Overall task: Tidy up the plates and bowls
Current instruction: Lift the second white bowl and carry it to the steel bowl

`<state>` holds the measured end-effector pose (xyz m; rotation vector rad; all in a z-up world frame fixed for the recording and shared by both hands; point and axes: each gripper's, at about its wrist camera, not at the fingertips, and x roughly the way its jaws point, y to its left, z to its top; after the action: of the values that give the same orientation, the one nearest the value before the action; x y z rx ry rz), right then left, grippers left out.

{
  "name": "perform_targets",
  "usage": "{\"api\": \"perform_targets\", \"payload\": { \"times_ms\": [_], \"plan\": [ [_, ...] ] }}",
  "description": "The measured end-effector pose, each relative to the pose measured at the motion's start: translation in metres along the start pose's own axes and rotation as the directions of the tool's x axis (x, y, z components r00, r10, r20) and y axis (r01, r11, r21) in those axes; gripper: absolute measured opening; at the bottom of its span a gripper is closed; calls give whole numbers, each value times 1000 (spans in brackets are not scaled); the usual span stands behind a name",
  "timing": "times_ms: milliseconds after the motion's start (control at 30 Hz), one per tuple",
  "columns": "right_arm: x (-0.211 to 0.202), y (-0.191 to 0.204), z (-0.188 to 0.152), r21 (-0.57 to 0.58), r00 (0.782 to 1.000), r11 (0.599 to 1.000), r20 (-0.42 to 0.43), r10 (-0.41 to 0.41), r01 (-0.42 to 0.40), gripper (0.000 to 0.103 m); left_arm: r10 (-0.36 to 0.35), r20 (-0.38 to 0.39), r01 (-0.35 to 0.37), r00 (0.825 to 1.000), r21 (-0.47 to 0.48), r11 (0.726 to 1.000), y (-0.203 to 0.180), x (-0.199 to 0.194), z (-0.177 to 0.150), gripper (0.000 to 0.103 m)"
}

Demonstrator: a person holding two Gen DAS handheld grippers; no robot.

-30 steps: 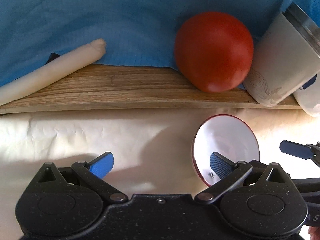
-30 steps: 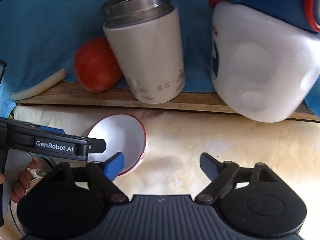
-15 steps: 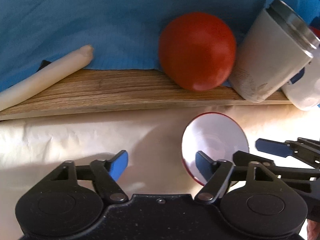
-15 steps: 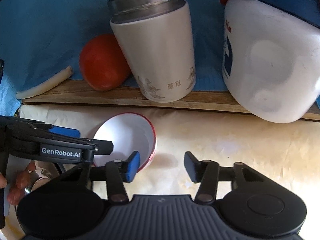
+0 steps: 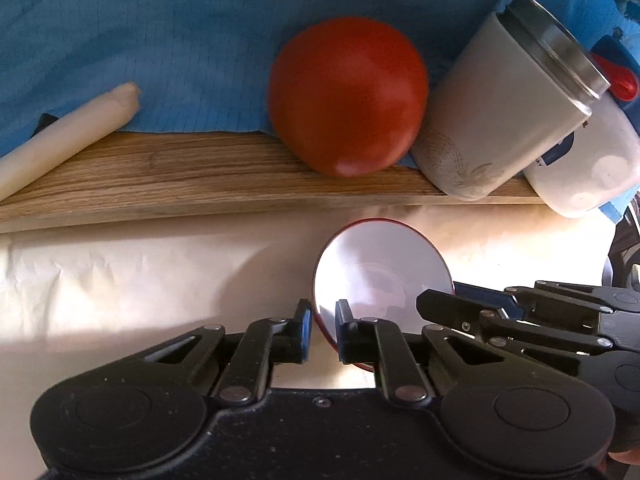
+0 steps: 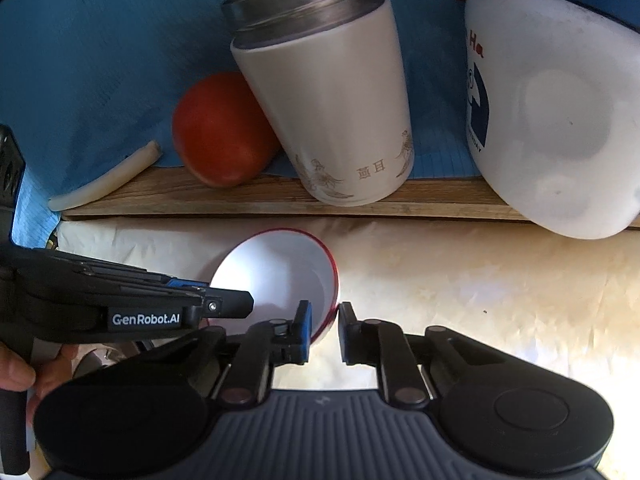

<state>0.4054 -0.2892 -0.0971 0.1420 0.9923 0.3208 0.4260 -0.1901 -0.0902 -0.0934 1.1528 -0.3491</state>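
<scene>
White with a red rim, the bowl [image 5: 382,280] is stood on the cream-papered bench [image 5: 140,280], just in front of the wooden board [image 5: 180,176]. Its rim is straddled on two sides: the left tool [image 5: 321,330] is narrowed onto the near-left rim, one finger outside the wall and one inside, and the right tool [image 6: 323,330] is narrowed onto the near-right rim in the same way. The right tool's jaws are closing, with the rim between them; both pairs of pads appear to be pressed on the wall.

On the board behind the bowl a tomato [image 5: 348,96] is set, with a flask [image 5: 504,112] beside it and a white jug [image 6: 560,112] further along.

A slip is judged the main risk: only a thin, glossy, curved rim is pinched, so an uneven lift by the two hands could tilt or drop the bowl. The flask could be knocked if the bowl is carried toward the board.
</scene>
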Motion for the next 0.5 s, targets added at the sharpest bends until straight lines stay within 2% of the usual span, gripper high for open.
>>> {"api": "perform_targets", "payload": {
  "times_ms": [233,500],
  "plan": [
    [0,-3,0,58,1000,998,-6,11,-11,11,-30,2,30,1000,-59,998,8,-7,-1,9],
    [-20,-3,-2,76,999,997,37,7,-10,9,-46,40,48,998,-48,998,0,-27,-8,8]
  ]
}}
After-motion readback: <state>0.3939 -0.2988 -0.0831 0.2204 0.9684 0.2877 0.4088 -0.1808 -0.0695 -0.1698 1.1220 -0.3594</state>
